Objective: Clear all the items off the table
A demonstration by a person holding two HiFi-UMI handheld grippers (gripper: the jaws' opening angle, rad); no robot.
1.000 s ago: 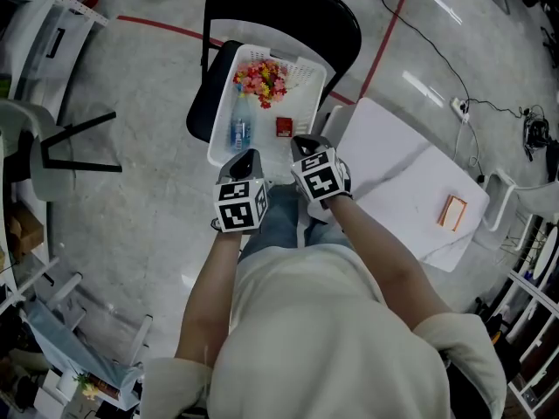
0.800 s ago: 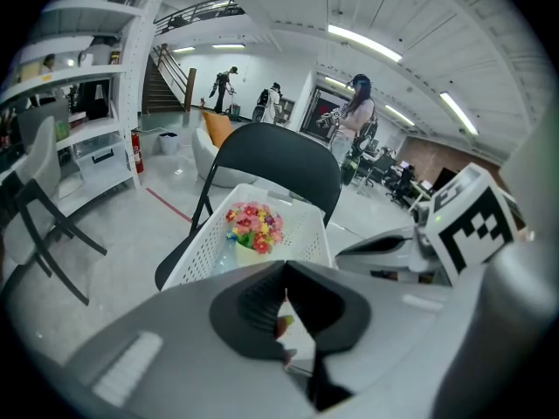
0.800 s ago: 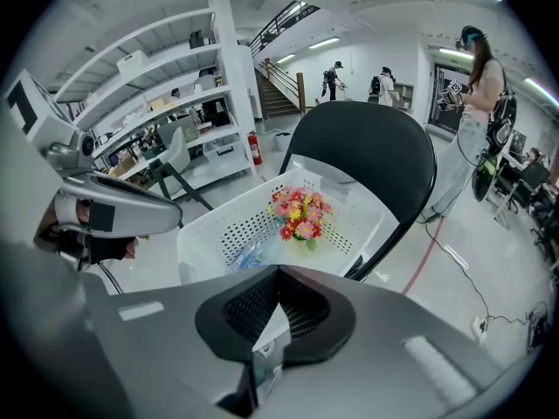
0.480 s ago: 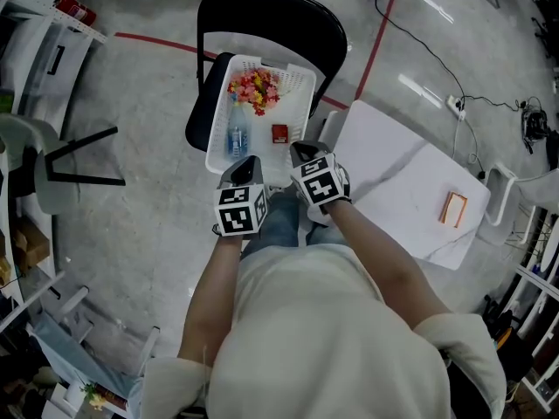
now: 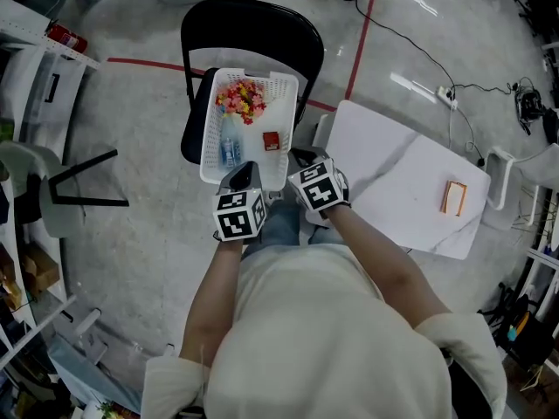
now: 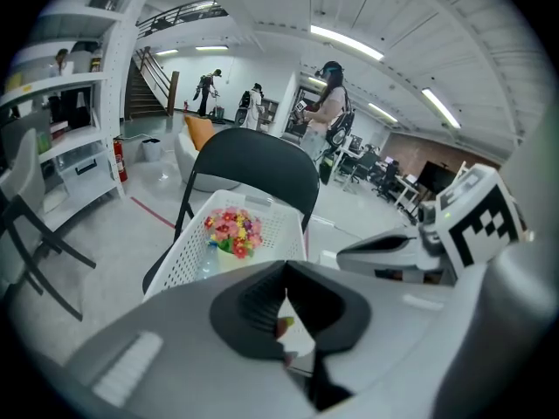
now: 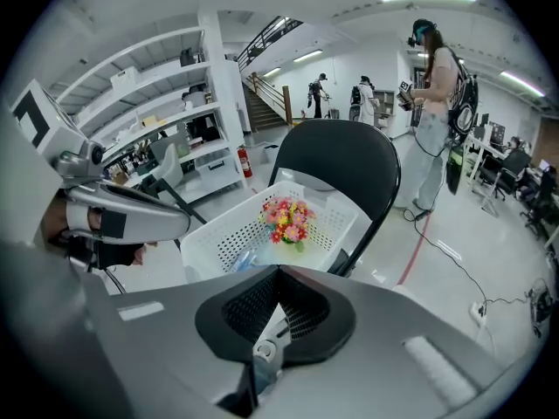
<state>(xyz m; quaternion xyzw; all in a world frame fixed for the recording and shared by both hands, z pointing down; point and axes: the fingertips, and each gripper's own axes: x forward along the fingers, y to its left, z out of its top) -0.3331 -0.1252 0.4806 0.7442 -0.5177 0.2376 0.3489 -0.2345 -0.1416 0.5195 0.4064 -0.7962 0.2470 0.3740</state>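
White table [image 5: 384,173], orange box [image 5: 453,197] — near its edge

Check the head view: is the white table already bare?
No: a small orange box lies on the white table, near its right edge.

Left gripper [image 5: 246,172], right gripper [image 5: 302,156], fingers [image 6: 255,308] together

Small orange box [image 5: 453,197] lies flat near the right edge of the white table [image 5: 393,182]. Left of the table, a white basket [image 5: 208,138] holds flowers [image 5: 240,99], bottle [image 5: 229,147], red box [image 5: 271,141].
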